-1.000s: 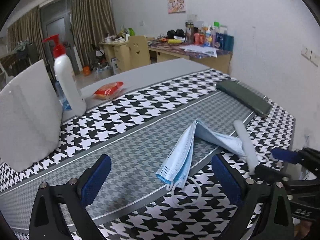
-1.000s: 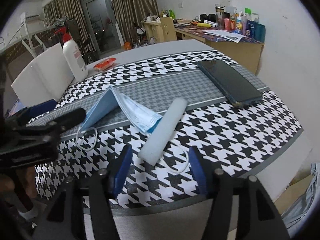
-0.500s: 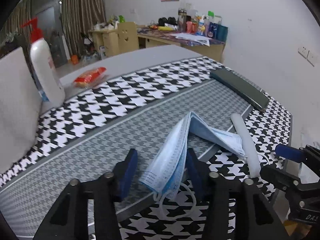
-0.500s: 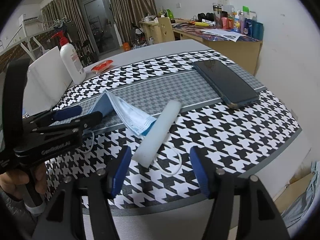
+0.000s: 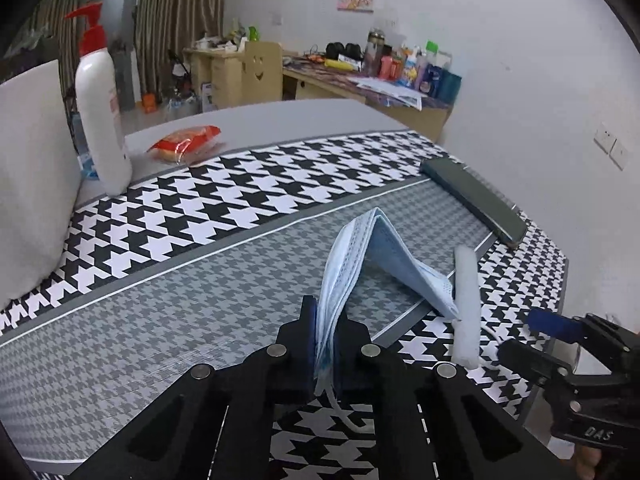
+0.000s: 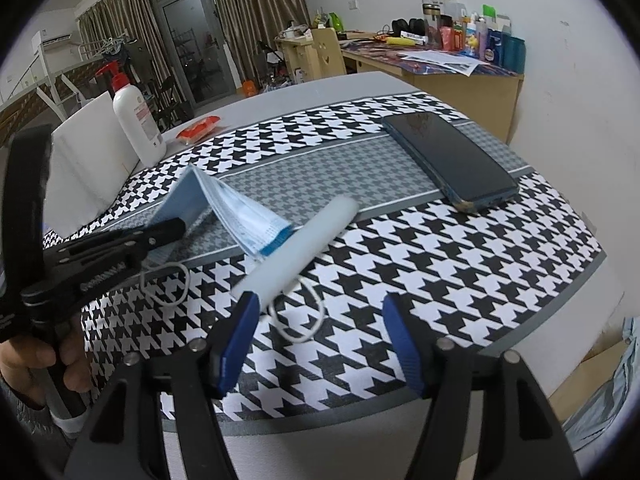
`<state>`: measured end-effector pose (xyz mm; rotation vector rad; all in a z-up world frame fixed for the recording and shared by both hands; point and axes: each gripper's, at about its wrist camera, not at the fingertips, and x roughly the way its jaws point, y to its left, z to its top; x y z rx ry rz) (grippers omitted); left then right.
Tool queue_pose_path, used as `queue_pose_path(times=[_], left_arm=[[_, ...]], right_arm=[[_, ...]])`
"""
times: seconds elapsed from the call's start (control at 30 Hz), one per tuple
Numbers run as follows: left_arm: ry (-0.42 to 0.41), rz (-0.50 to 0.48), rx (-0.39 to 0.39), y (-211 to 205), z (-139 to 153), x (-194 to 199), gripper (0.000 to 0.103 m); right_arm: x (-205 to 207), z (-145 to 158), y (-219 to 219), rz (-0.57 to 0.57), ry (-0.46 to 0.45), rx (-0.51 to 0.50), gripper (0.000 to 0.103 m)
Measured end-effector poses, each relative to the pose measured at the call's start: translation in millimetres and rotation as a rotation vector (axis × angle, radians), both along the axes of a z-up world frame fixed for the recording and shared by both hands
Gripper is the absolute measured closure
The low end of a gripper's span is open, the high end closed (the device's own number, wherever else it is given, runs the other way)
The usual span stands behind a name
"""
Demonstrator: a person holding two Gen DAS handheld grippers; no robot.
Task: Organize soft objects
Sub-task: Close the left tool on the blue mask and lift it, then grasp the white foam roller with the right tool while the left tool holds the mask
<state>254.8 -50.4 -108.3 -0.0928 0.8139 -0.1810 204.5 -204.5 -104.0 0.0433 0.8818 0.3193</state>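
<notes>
A light blue face mask [image 5: 360, 256] stands folded like a tent on the houndstooth cloth [image 5: 224, 208]; it also shows in the right wrist view [image 6: 224, 208]. My left gripper [image 5: 325, 344] is shut on the mask's near end. A white foam roll [image 5: 466, 300] lies just right of the mask, touching its far flap [image 6: 304, 240]. My right gripper [image 6: 320, 332] is open, its left finger close to the roll's near end, with a white ear loop [image 6: 296, 320] on the cloth between the fingers.
A dark phone [image 6: 448, 160] lies at the right on the cloth. A white pump bottle [image 5: 102, 120], a white pillow-like block [image 5: 28, 184] and a red snack packet [image 5: 184, 144] sit at the left and back. The table edge runs near the right gripper.
My left gripper moved forward to the mask's near end and closed on it. My right gripper edged closer to the foam roll and stayed open.
</notes>
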Motion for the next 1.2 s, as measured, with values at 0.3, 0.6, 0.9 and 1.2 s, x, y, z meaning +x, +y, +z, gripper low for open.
queue_pose_path(times=[0.3, 0.6, 0.9, 1.2], left_arm=[[-0.024, -0.013, 0.008, -3.5, 2.6, -9.0, 0.096], [-0.034, -0.013, 0.018, -5.6, 3.4, -11.1, 0.096], [-0.042, -0.013, 0.02, -4.9, 4.0, -14.0, 0.096], [-0.05, -0.009, 0.016, -3.5, 6.8, -15.9, 0.096]], right_arm=[[22.4, 1.7, 6.4, -0.027, 0.036, 0.074, 0.035], [36.0, -4.5, 15.9, -0.066, 0.072, 0.064, 0.053], [47.7, -5.4, 26.6, -0.08, 0.082, 0.038, 0.076], [46.2, -0.6, 18.2, -0.069, 0.066, 0.07, 0.091]])
